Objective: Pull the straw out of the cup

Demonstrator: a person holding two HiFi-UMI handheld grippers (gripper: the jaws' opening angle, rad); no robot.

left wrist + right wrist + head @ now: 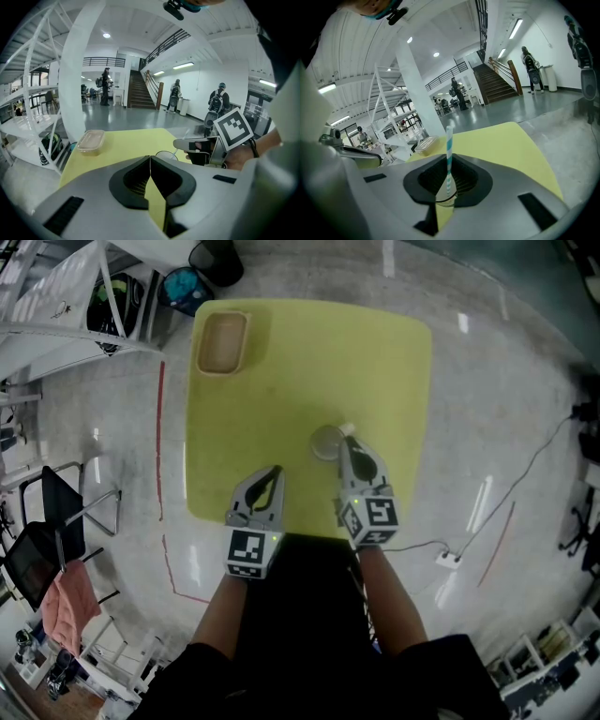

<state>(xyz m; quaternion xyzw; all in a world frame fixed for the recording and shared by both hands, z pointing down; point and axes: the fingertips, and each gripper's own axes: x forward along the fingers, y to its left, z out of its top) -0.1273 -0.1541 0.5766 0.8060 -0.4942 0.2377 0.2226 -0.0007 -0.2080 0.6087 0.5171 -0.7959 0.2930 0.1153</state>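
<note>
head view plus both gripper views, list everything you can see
table: 1, yellow, middle of the floor
cup: 1, clear, near side of the table, by the right tool
straw: 1, white with teal stripes, standing in the cup
tub: 1, beige with lid, far left corner of the table
chair: 1, black, floor at left
cloth: 1, pink, draped by the chair
rack: 1, white, far left
cable: 1, thin and dark, floor at right
left tool: 1, grey, shut and empty, over the table's near edge
right tool: 1, grey, shut on the straw
</note>
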